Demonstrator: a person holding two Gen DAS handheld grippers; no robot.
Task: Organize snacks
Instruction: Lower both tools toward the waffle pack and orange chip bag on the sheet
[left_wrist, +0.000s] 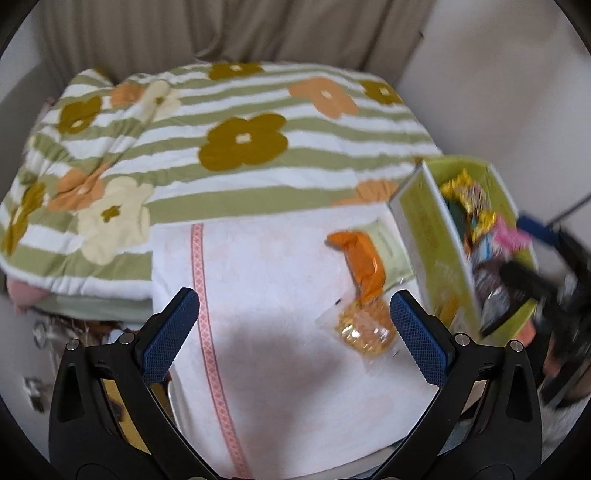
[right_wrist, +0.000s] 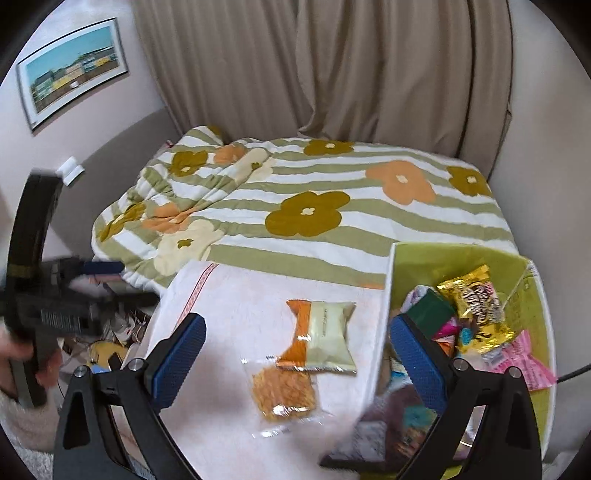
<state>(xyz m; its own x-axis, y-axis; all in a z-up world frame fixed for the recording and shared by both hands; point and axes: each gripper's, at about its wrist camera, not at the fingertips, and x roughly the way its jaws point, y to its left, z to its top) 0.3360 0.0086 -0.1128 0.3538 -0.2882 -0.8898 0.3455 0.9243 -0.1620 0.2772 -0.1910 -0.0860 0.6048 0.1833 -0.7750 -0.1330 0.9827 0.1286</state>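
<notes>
Snacks loose: three packets lie on a white towel (right_wrist: 236, 306) spread over the bed. An orange packet (right_wrist: 298, 332) and a pale green packet (right_wrist: 330, 334) overlap; a clear bag (right_wrist: 284, 397) of orange-yellow bits touches their near end.
Box: a lime-green box (right_wrist: 406, 266) stands at the towel's right edge, just beside the loose packets, open at the top.
Box contents: a yellow packet (right_wrist: 476, 306), a dark green one (right_wrist: 430, 314), a pink one (right_wrist: 528, 354) and more below, too blurred to name.
Left hand-held gripper (left_wrist: 293, 334): spread wide, holding nothing, above the towel; the clear bag (left_wrist: 364, 328) lies just inside its right finger.
Right hand-held gripper (right_wrist: 297, 354): spread wide, holding nothing; its right finger is over the box, the loose packets between its fingers.
Bed: a striped, flowered quilt (right_wrist: 314, 210) lies behind the towel.
</notes>
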